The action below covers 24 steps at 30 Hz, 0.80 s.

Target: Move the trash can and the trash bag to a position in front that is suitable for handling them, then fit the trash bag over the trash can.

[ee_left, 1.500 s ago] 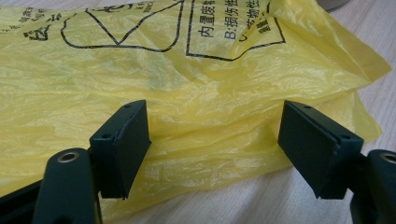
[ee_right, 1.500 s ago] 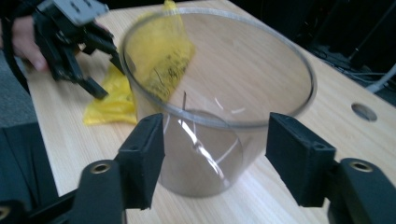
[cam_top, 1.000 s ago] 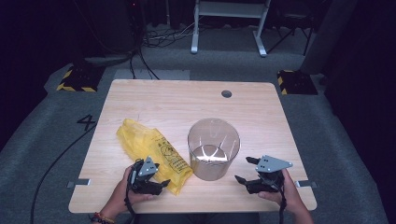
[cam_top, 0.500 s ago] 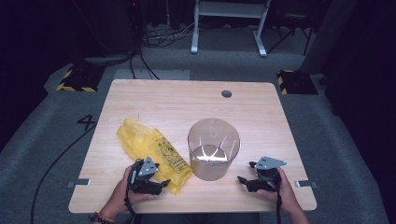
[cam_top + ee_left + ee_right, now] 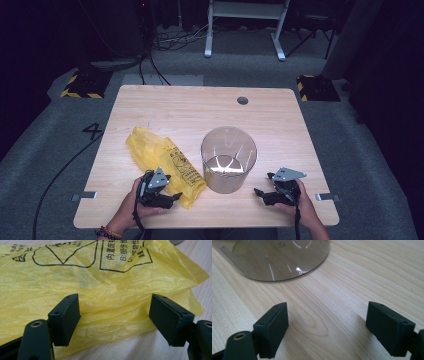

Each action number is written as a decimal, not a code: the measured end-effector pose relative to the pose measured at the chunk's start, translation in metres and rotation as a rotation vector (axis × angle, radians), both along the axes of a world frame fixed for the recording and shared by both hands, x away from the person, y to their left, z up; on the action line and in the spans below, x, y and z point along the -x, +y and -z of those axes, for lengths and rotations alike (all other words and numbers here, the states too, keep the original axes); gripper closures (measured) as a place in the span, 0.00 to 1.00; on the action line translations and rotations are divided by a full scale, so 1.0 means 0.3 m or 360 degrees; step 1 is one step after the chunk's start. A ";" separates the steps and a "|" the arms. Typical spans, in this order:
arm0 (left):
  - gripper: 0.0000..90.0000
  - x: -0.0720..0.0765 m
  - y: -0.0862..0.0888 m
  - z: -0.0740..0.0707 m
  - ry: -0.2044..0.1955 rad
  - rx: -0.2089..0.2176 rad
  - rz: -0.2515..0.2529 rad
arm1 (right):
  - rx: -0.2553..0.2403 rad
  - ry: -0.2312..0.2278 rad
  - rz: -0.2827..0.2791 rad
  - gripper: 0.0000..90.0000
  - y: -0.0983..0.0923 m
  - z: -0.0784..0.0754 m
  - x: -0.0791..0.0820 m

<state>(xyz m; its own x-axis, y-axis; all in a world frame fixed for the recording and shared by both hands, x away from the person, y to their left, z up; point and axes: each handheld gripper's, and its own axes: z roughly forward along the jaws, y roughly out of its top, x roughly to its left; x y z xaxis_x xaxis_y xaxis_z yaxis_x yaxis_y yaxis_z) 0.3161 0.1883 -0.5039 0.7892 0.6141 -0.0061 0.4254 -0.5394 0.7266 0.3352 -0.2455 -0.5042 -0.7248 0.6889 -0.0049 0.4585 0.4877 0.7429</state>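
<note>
My right gripper [image 5: 264, 192] has dropped since a second ago and now sits low on the table [image 5: 190, 107], just right of the clear bin [image 5: 229, 159]; over the last half second it hasn't shifted. Its jaws stand wide with only bare wood between them. My left gripper [image 5: 172, 197] hasn't budged: jaws partly open, straddling the near edge of the yellow bag [image 5: 100, 287], pads not pressing on it that I can see. The bag lies flat, left of the bin, touching or nearly touching its base. I judge both hands are staged: left ready to pinch the bag, right parked near the bin. Both forearms come in low, grippers pointing roughly level across the table.
</note>
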 end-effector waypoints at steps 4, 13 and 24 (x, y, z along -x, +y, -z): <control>0.28 -0.001 0.000 0.000 0.0001 0.0001 0.0002 | 0.0000 0.0000 0.0001 0.20 0.001 0.000 -0.001; 0.20 0.025 -0.003 -0.020 -0.0090 -0.0079 -0.0020 | 0.0000 -0.0001 -0.0001 0.20 0.002 0.000 -0.002; 0.19 0.041 0.089 -0.061 -0.0160 -0.0024 -0.0246 | 0.0003 -0.0001 -0.0023 0.20 0.003 0.000 0.000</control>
<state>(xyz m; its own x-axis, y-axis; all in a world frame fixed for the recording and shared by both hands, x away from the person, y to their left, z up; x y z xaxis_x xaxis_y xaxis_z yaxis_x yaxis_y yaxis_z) 0.3039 0.2151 -0.4856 0.6816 0.7275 0.0780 0.4299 -0.4844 0.7620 0.3351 -0.2445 -0.5041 -0.7347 0.6783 -0.0065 0.4509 0.4956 0.7423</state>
